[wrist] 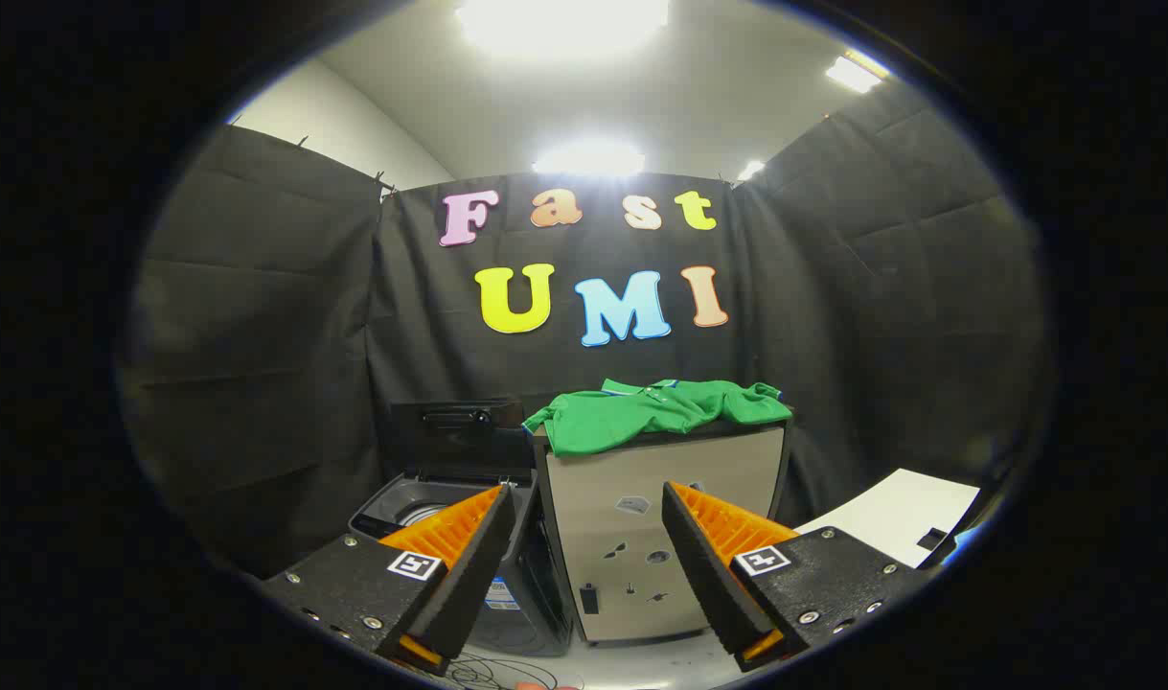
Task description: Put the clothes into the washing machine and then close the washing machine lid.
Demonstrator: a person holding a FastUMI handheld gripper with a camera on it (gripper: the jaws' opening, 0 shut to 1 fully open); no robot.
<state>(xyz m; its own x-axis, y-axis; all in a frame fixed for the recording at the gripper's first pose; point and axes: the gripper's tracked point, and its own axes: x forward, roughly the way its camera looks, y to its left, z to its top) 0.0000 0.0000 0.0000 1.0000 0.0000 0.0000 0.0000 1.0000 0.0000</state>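
I observe a green polo shirt (662, 414) lying crumpled on top of a beige cabinet (660, 537), one sleeve hanging over the cabinet's top edge on the washing machine's side. The shirt covers most of the cabinet top and sits well beyond the tongs. Several small dark marks or fittings show on the cabinet's front panel; I cannot tell what they are.

Just beside the cabinet stands a dark top-loading washing machine (449, 522), noticeably lower than the cabinet top. Its lid (461, 436) is raised upright at the back, and the drum opening (419, 510) is exposed, partly hidden behind one finger of the tongs.

My tongs (588, 517) are spread wide and hold nothing; the cabinet's front shows in the gap between the two fingers. They are apart from both shirt and machine.

On the cabinet's other side, away from the machine, I note a white worktop (904, 522) with a small dark item at its edge. Thin cables (492, 674) lie on the floor in front of the machine.
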